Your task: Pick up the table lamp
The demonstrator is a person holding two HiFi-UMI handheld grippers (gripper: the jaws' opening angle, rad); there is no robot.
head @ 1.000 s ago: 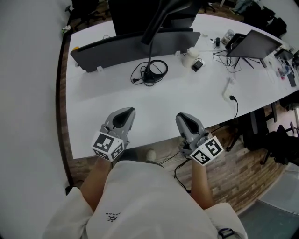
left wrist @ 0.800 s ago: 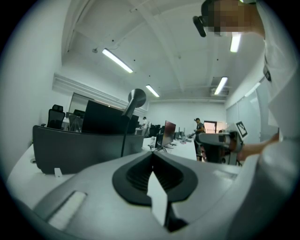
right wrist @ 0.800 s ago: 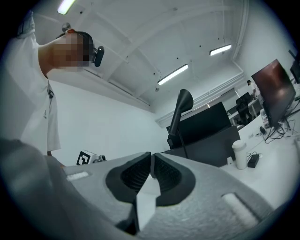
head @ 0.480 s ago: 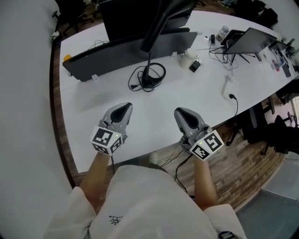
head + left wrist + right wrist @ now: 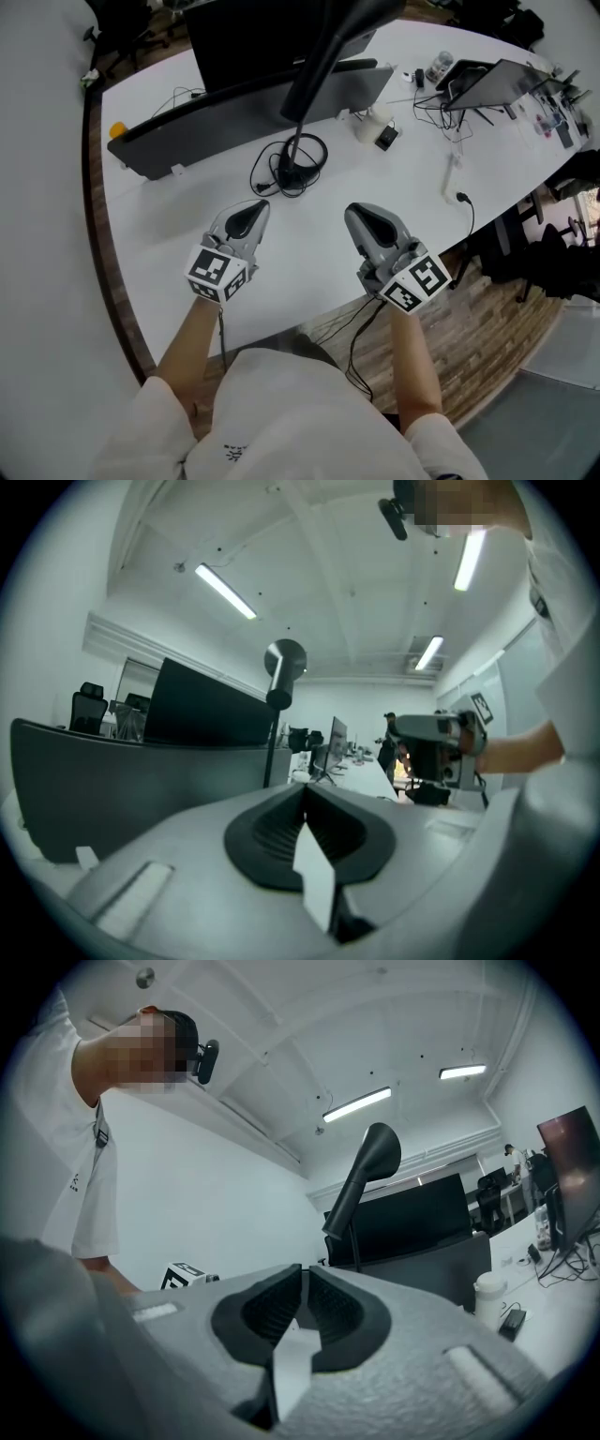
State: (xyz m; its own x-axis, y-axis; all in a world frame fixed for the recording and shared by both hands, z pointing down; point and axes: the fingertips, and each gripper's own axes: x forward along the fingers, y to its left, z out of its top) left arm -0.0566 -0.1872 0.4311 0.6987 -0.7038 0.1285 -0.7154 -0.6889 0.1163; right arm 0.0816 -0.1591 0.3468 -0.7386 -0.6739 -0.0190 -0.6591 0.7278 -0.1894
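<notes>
The black table lamp (image 5: 298, 122) stands on the white table (image 5: 169, 234), its round base ringed by its coiled cord (image 5: 291, 173) and its long head leaning up to the right. It also shows as a thin stem with a head in the left gripper view (image 5: 281, 682) and in the right gripper view (image 5: 364, 1180). My left gripper (image 5: 253, 208) hovers over the table a little in front of the lamp's base, shut and empty. My right gripper (image 5: 359, 214) hangs to the right of it, also shut and empty. Neither touches the lamp.
A dark monitor (image 5: 248, 37) and a long dark divider panel (image 5: 234, 108) stand behind the lamp. A white bottle (image 5: 372, 122), a laptop (image 5: 502, 80) and loose cables (image 5: 459, 192) lie at the right. The table's front edge runs just below the grippers.
Both grippers have moved forward over the table towards the lamp's base. Their jaws stayed shut.
</notes>
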